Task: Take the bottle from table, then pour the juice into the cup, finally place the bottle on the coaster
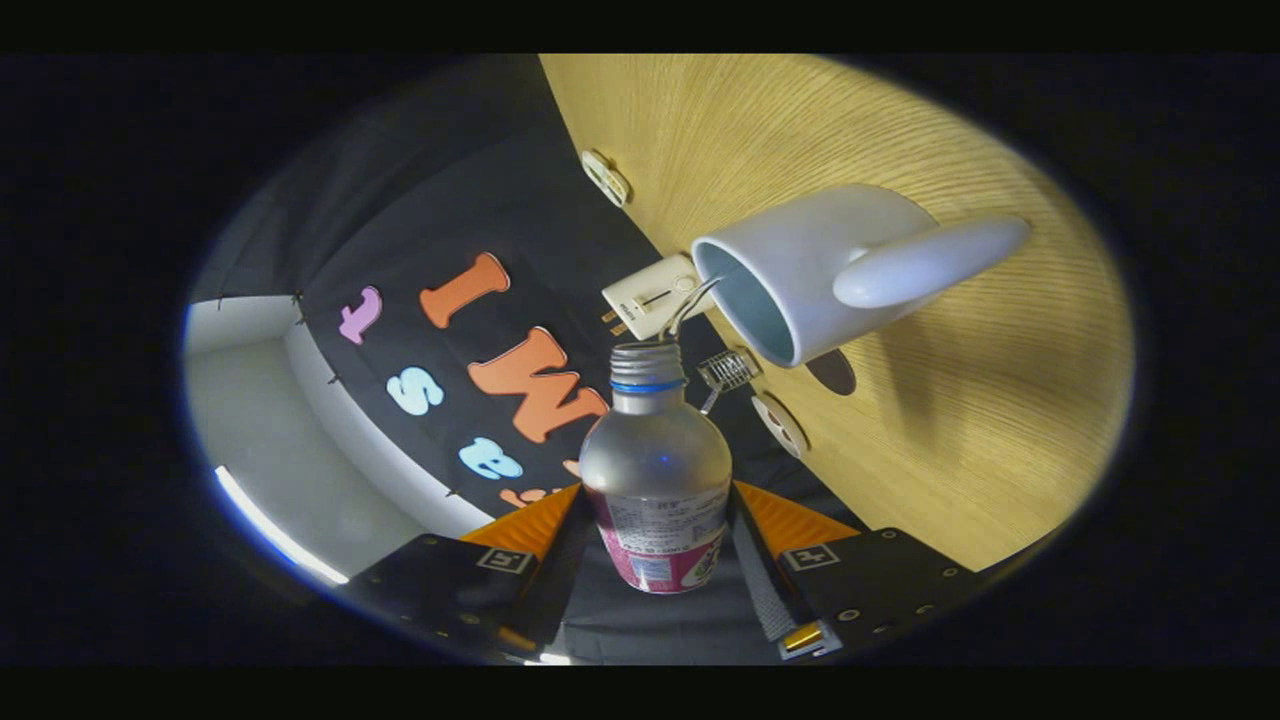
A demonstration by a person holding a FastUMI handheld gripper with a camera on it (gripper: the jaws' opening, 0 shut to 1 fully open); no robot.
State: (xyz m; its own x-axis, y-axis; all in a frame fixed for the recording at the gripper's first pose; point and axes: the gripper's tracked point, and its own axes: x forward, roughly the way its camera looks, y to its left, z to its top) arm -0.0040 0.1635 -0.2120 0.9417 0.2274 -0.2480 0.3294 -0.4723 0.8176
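My gripper (656, 520) is shut on a clear plastic bottle (655, 470) with a pink label and a blue neck ring; both fingers press its sides. The whole view is rolled over, so the bottle is tipped with its open mouth (647, 351) pointing toward the white cup (800, 275). A thin stream of liquid (693, 303) arcs from the mouth to the cup's rim. The cup stands on the wooden table (960, 420), its handle (925, 263) turned toward me. A small dark round patch (832, 372), possibly the coaster, lies on the table just beside the cup.
A white plug adapter (650, 297), a small wire whisk-like item (728, 371) and two white round discs (606, 178) (779, 424) lie along the table's edge by the black booth wall. Bare wood stretches beyond the cup.
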